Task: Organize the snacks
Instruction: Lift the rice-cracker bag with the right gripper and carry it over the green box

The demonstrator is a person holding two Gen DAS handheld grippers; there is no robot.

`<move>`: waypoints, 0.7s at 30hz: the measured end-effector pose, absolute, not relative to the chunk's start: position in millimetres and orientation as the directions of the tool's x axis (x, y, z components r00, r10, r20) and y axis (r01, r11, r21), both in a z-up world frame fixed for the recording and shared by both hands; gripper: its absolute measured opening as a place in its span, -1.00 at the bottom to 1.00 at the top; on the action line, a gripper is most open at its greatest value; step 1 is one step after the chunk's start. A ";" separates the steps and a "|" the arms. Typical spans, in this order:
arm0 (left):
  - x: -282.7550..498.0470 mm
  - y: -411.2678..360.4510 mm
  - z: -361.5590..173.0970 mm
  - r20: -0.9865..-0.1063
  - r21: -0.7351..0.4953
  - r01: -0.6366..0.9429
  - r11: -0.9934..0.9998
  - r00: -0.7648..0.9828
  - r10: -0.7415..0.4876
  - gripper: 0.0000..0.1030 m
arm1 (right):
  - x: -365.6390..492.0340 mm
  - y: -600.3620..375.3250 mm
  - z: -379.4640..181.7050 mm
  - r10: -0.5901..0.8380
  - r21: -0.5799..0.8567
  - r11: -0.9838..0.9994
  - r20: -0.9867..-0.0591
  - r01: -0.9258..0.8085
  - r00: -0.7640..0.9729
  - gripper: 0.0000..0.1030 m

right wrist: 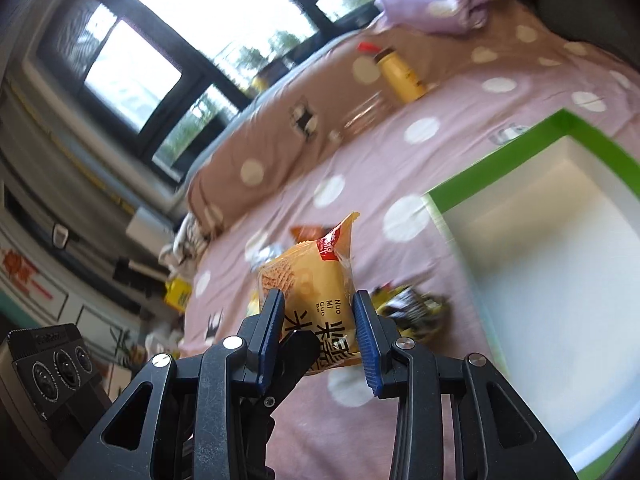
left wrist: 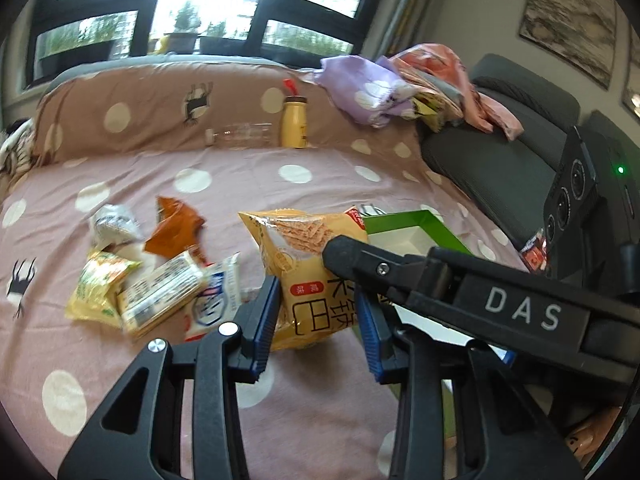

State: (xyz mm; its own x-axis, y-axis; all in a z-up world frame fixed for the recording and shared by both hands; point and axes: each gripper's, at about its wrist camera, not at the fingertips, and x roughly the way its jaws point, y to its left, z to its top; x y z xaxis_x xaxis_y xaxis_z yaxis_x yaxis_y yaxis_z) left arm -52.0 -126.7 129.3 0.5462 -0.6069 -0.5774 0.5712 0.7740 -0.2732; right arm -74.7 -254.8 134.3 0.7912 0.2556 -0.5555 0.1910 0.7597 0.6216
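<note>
A yellow snack bag (left wrist: 304, 248) printed with rice crackers hangs above the pink dotted bedspread (left wrist: 240, 184). My left gripper (left wrist: 320, 320) is shut on its lower part, blue pads pressing both sides. One black finger (left wrist: 352, 254) of my right gripper reaches in from the right onto the same bag. In the right wrist view my right gripper (right wrist: 318, 316) is shut on the yellow bag (right wrist: 316, 276), with a left-gripper finger (right wrist: 298, 344) beside it. The green-rimmed white box (left wrist: 416, 220) stands just right of the bag, and its green rim (right wrist: 500, 164) frames a bare white inside.
Several loose snack packets (left wrist: 160, 288) lie left of the bag, among them an orange one (left wrist: 172, 232) and a silver one (left wrist: 114, 222). A black-and-yellow packet (right wrist: 412, 308) lies by the box. A yellow bottle (left wrist: 294, 122), a clear bottle (left wrist: 240, 136) and heaped clothes (left wrist: 380, 88) sit behind.
</note>
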 end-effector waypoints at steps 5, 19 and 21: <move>-54.5 -165.5 134.7 -0.585 -0.221 0.644 0.733 0.514 -0.628 -0.28 | -91.1 -285.5 134.0 0.187 0.644 0.719 -0.543 0.262 0.819 -0.27; -50.8 -243.2 111.7 -0.669 -0.195 0.743 0.641 0.377 -0.641 -0.29 | -107.7 -349.6 99.8 0.112 0.682 0.581 -0.608 0.444 0.786 -0.27; -51.1 -252.4 107.3 -0.682 -0.193 0.750 0.633 0.361 -0.636 -0.29 | -109.2 -356.6 94.3 0.106 0.682 0.563 -0.620 0.467 0.778 -0.26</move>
State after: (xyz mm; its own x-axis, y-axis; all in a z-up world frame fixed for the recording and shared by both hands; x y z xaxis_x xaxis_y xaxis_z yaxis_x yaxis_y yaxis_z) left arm -51.1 -252.4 107.3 0.3614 -0.6358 -0.6820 0.7495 0.6332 -0.1931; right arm -109.2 -356.6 94.3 0.7776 0.1055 -0.6198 0.4673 0.5626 0.6820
